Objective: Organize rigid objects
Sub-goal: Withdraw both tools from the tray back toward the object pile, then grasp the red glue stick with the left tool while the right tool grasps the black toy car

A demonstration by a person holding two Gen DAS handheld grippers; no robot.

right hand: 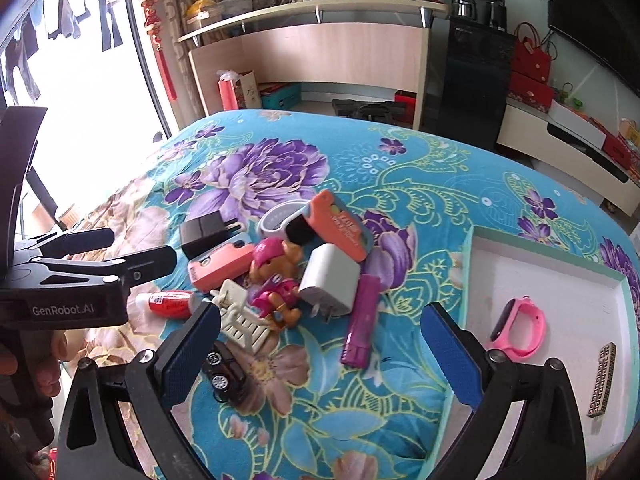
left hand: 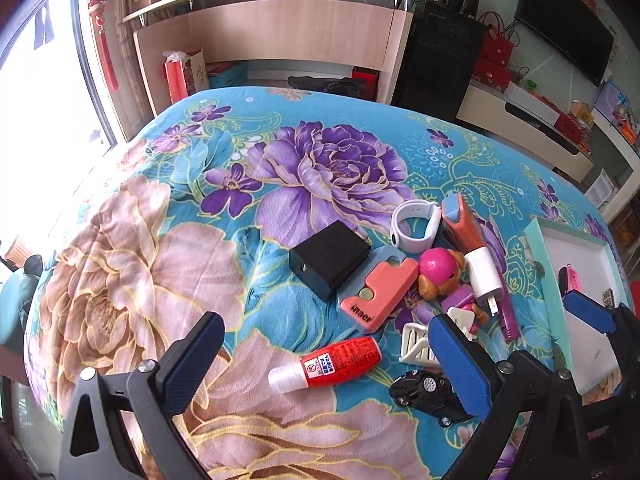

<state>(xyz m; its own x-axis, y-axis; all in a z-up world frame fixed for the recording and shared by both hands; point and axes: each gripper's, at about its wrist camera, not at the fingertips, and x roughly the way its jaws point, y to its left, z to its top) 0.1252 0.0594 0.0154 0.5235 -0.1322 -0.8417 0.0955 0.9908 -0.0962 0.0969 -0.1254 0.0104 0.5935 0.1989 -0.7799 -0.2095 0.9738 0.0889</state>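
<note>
A pile of small objects lies on the floral blanket: a black charger (left hand: 329, 258), a pink case (left hand: 378, 290), a red glue bottle (left hand: 326, 364), a white watch (left hand: 414, 226), a pink toy dog (right hand: 276, 280), a white plug (right hand: 330, 278), a purple stick (right hand: 360, 322), a cream toy chair (right hand: 240, 316) and a black toy car (right hand: 224, 372). A white tray (right hand: 560, 276) on the right holds a pink watch (right hand: 520, 328) and a patterned bar (right hand: 602, 378). My left gripper (left hand: 324, 364) is open above the glue bottle. My right gripper (right hand: 320, 354) is open and empty, between pile and tray.
The blanket (left hand: 160, 240) covers a raised surface whose far edge drops off toward a wooden counter (left hand: 280, 36) and a low TV cabinet (left hand: 532, 128). The left gripper body (right hand: 72, 280) shows at the left of the right wrist view.
</note>
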